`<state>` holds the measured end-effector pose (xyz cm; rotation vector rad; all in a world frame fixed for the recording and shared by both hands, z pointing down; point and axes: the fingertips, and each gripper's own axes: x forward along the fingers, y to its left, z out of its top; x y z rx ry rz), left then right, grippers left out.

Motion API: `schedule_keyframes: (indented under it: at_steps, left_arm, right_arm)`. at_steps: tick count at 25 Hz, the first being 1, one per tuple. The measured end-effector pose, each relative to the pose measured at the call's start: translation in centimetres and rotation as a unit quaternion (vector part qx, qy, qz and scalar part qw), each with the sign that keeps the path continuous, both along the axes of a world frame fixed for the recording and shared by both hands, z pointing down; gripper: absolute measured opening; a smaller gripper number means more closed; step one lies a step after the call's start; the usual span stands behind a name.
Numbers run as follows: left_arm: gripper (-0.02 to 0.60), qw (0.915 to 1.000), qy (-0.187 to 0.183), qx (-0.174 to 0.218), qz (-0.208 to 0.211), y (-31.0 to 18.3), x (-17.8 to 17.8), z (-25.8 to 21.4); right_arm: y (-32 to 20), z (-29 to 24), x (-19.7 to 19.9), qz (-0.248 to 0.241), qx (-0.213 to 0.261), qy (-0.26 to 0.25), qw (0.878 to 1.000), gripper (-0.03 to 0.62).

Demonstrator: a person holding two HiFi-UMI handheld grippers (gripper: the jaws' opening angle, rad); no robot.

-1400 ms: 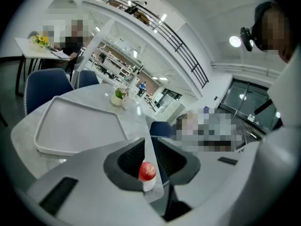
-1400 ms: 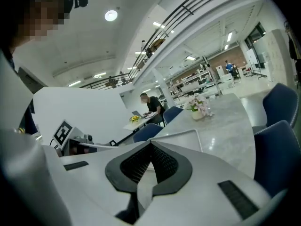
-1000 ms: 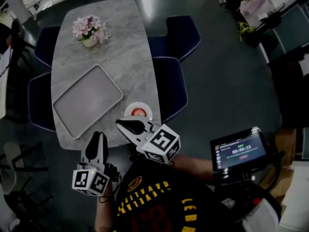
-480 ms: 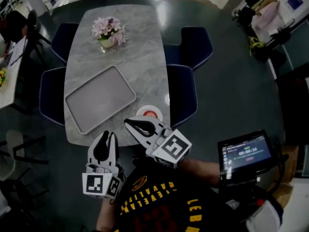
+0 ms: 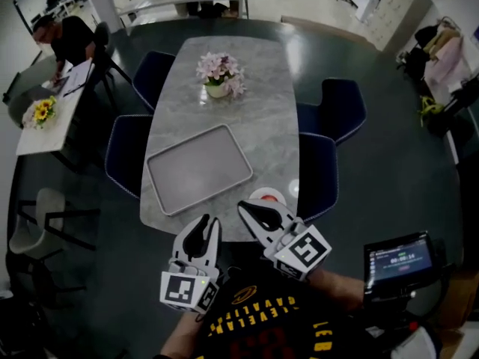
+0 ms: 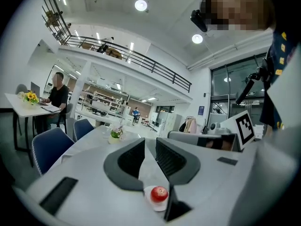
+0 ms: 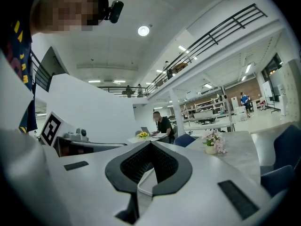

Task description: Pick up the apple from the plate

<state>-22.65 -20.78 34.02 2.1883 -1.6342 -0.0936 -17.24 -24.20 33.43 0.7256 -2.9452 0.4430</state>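
A red apple (image 5: 272, 198) sits on a small white plate (image 5: 261, 193) at the near right corner of the grey table (image 5: 247, 103). My right gripper (image 5: 244, 205) hovers just left of the plate, its jaws meeting at the tips with nothing held. My left gripper (image 5: 209, 221) hangs over the table's near edge with a narrow empty gap between its jaws. In the left gripper view the apple (image 6: 159, 193) and plate (image 6: 151, 202) lie low, below the left gripper (image 6: 150, 141). The right gripper view shows the right gripper (image 7: 150, 145) and no apple.
A large grey tray (image 5: 199, 169) lies mid-table, a flower pot (image 5: 220, 74) beyond it. Blue chairs (image 5: 126, 154) line both sides. A person (image 5: 69, 40) sits at a desk far left. A screen on a stand (image 5: 400, 264) is at my right.
The head view has swung, so the table now sits further right and more of the room shows. Both grippers have risen a little. Neither pair of jaws has changed.
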Motion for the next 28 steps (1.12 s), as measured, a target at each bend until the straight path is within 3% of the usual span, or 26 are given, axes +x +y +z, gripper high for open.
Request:
schedule_keyframes:
  at_steps: [8, 16, 20, 28]
  left_arm:
    - [0.077, 0.9991, -0.018, 0.034, -0.018, 1.2, 0.3, -1.6]
    - [0.077, 0.9978, -0.043, 0.043, -0.026, 2.3, 0.0, -3.4]
    - [0.077, 0.9964, -0.047, 0.066, -0.025, 2.5, -0.3, -3.9]
    - [0.077, 0.9975, -0.044, 0.049, -0.027, 3.4, 0.2, -4.4]
  right_arm:
    - [1.3, -1.3, 0.5, -0.016, 0.053, 0.003, 0.998, 0.006]
    - [2.3, -3.0, 0.0, -0.019, 0.068, -0.007, 0.997, 0.006]
    - [2.5, -3.2, -0.5, -0.016, 0.07, -0.009, 0.997, 0.006]
    - [3.6, -3.2, -0.2, -0.025, 0.068, 0.0, 0.997, 0.006]
